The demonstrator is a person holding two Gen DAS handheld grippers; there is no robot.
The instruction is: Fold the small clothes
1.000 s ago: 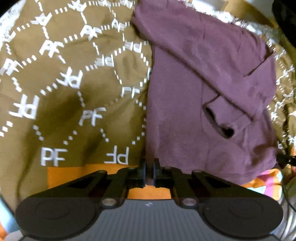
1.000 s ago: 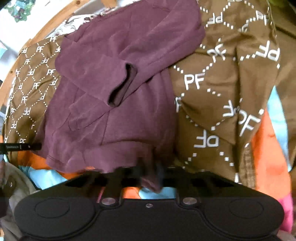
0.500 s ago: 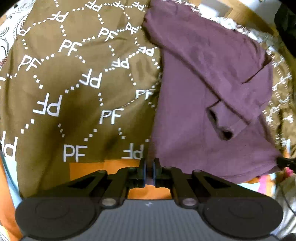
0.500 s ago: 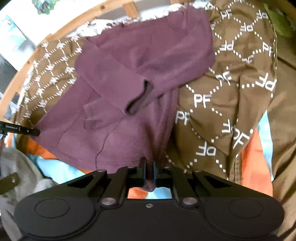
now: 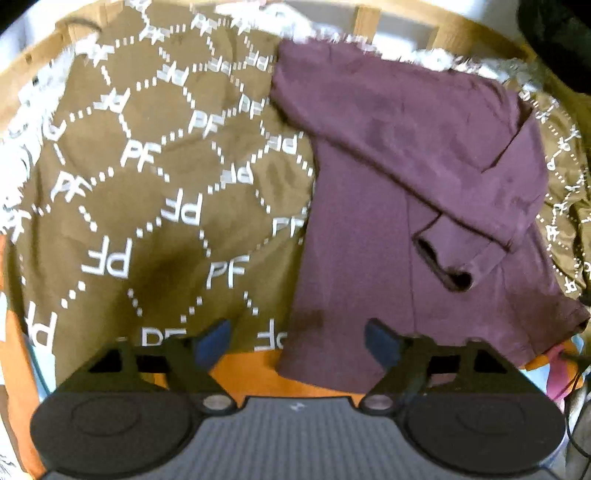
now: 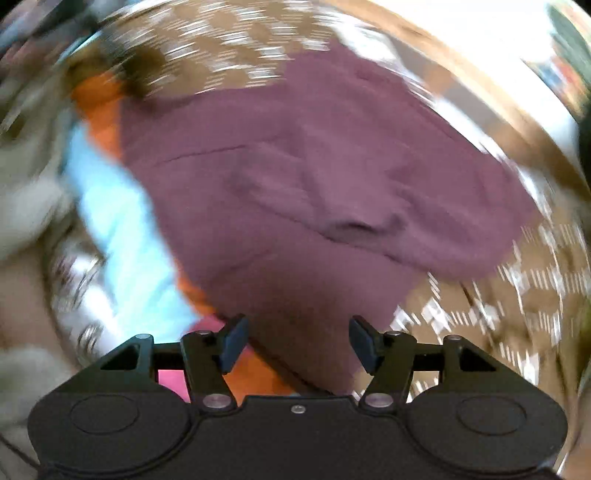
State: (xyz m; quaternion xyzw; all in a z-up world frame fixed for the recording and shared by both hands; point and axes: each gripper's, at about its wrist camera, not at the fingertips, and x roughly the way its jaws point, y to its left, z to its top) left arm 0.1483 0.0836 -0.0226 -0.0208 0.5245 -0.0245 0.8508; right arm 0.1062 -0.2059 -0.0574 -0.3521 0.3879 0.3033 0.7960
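A maroon long-sleeved top (image 5: 399,206) lies spread on a brown cloth printed with white "PF" letters (image 5: 147,192). One sleeve is folded across its body, cuff (image 5: 456,277) toward me. My left gripper (image 5: 297,345) is open and empty, just above the top's near hem. In the right wrist view, which is motion-blurred, the same top (image 6: 332,192) fills the middle. My right gripper (image 6: 295,343) is open and empty over the top's near edge.
Orange (image 5: 251,373), light blue (image 6: 122,240) and pink (image 6: 171,380) fabrics lie under the brown cloth near the grippers. A wooden frame (image 5: 399,26) runs along the far edge. A pale garment (image 6: 26,184) lies at the left of the right wrist view.
Both grippers were shut on the top's near hem and have opened, letting it go. The right gripper is swinging fast, its view now blurred and turned.
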